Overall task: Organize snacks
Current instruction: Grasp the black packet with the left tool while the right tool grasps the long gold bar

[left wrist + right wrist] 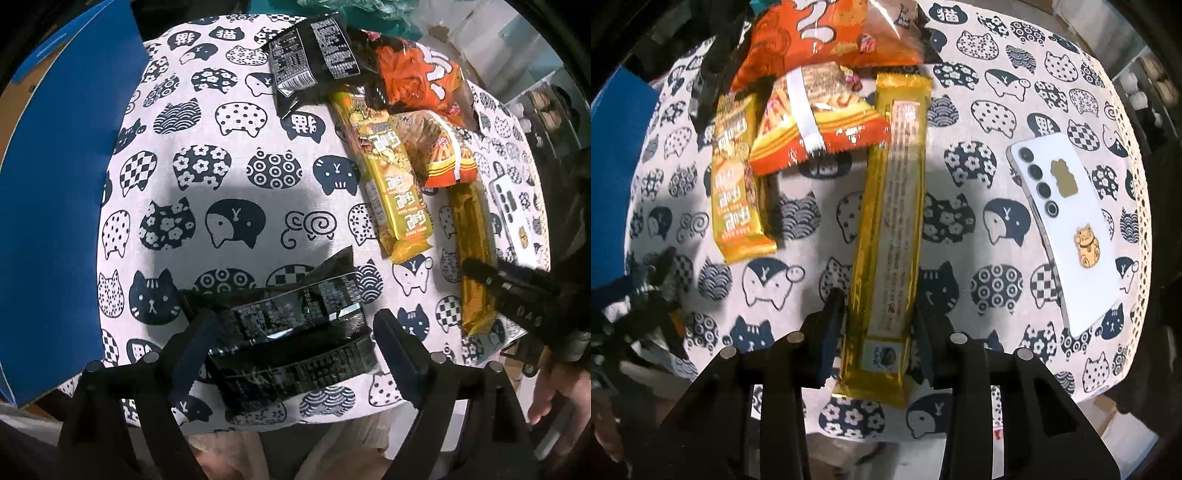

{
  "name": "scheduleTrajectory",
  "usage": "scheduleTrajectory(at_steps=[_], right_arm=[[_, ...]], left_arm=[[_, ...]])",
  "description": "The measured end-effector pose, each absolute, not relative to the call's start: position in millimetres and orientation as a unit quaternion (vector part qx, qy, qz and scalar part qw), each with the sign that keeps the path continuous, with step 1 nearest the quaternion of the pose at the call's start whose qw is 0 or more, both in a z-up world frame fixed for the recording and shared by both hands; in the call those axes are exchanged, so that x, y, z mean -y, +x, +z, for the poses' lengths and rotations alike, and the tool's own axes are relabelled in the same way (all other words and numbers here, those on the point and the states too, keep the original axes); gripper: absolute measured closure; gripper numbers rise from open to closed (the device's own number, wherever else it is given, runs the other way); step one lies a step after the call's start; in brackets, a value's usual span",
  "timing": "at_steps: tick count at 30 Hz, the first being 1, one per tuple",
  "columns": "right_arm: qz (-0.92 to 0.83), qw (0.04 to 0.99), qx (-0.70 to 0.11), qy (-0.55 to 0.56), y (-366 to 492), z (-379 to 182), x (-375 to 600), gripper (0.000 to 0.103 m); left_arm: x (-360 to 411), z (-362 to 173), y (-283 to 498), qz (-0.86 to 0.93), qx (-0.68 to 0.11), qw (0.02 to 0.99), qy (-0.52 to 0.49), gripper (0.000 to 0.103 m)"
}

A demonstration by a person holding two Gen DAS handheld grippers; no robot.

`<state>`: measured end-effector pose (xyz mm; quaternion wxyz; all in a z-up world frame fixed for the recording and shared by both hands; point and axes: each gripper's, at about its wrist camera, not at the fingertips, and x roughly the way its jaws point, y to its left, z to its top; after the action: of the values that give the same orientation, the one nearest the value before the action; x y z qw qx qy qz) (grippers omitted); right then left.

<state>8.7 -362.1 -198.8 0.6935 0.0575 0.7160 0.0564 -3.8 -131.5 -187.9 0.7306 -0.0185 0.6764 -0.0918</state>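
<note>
Cat-print cloth covers the worktop point(1015, 110). Right claw point(877, 325) closes around the long gold snack bar point(886, 240) at six o'clock; squeeze squarely and lift level. Left claw point(284, 354) straddles the black packet point(291, 343), unclosed, at six o'clock.

We look down on a table point(240, 192) under a printed cloth. In the left wrist view, a dark packet point(291, 332) lies between the fingers of our left gripper point(288, 354), near the table's near edge. Far across the cloth lies a second dark packet point(310, 59); to its right, a large snack bag point(417, 74), with a small bag point(816, 122) overlapping a short bar point(738, 177). Our right gripper point(877, 325) straddles a long bar point(890, 229). A phone point(1067, 229) lies to the right of that bar, well apart from it.
</note>
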Motion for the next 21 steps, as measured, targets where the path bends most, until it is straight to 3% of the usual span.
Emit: scheduleTrajectory(at_steps=[3,12,14,16,21], right_arm=[[0.058,0.705,-0.704,0.059,24,-199,360,0.054],[0.043,0.726,-0.685,0.048,54,-224,346,0.054],[0.042,0.727,-0.683,0.053,57,-230,345,0.058],[0.035,0.732,-0.679,0.047,63,-235,345,0.069],[0.032,0.725,-0.685,0.066,52,-235,364,0.071]], left_arm=[[135,-195,-2,-0.100,-0.681,0.725,-0.010,0.015],[143,-202,2,-0.107,-0.668,0.736,0.011,0.017],[148,-203,2,-0.110,-0.663,0.740,0.028,0.021],[155,-202,2,-0.114,-0.657,0.744,0.040,0.026],[169,-198,4,-0.124,-0.645,0.752,0.056,0.037]])
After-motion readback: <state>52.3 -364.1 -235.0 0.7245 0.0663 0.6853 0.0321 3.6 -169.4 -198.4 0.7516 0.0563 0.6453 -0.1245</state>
